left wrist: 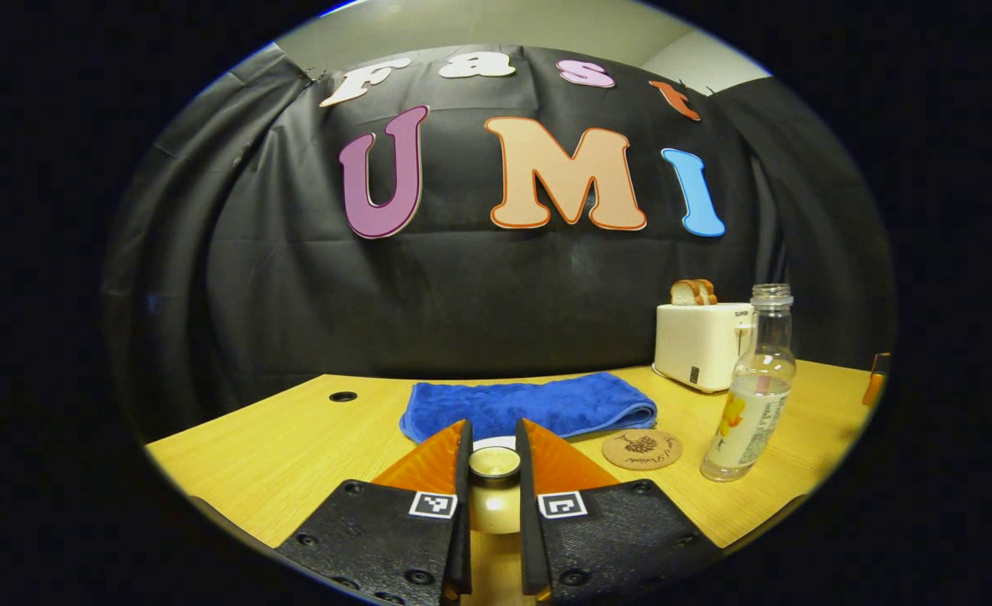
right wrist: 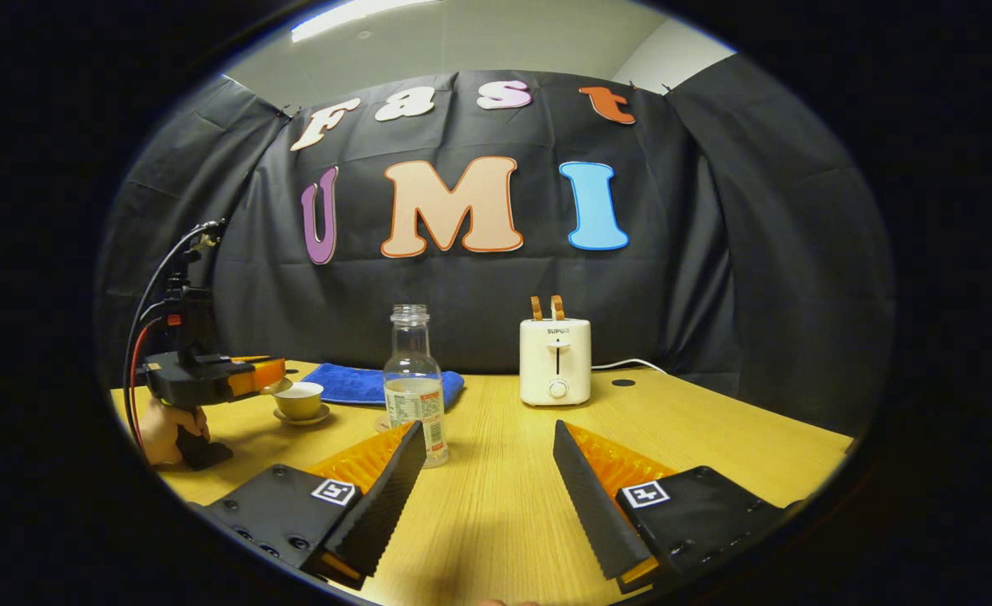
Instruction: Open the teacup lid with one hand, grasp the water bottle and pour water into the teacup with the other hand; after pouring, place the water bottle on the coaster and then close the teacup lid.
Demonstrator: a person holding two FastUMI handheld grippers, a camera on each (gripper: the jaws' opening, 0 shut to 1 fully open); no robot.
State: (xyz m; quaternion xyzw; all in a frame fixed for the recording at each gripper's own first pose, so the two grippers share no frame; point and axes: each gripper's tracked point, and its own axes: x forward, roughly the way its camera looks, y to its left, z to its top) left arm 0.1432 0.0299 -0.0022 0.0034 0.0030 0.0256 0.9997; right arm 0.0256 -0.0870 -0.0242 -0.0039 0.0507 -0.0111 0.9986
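Note:
My left gripper [left wrist: 494, 427] is shut on the golden knob of the teacup lid [left wrist: 494, 465]. In the right gripper view, that left gripper [right wrist: 270, 380] holds the lid just off to the left of the teacup [right wrist: 300, 399], which stands uncovered on its saucer [right wrist: 304, 417]. The clear water bottle [left wrist: 751, 396], uncapped and partly filled, stands upright on the table right of the round wooden coaster [left wrist: 642, 449]. My right gripper [right wrist: 487, 433] is open, low over the table. The bottle [right wrist: 413, 383] is just beyond its left fingertip [right wrist: 411, 442], outside the jaws.
A folded blue towel [left wrist: 529, 405] lies behind the cup. A white toaster [right wrist: 555, 360] with bread slices stands at the back, its cord trailing right. A hand [right wrist: 163, 431] holds the left gripper's handle. The wooden table [right wrist: 714, 438] has cable holes near the back.

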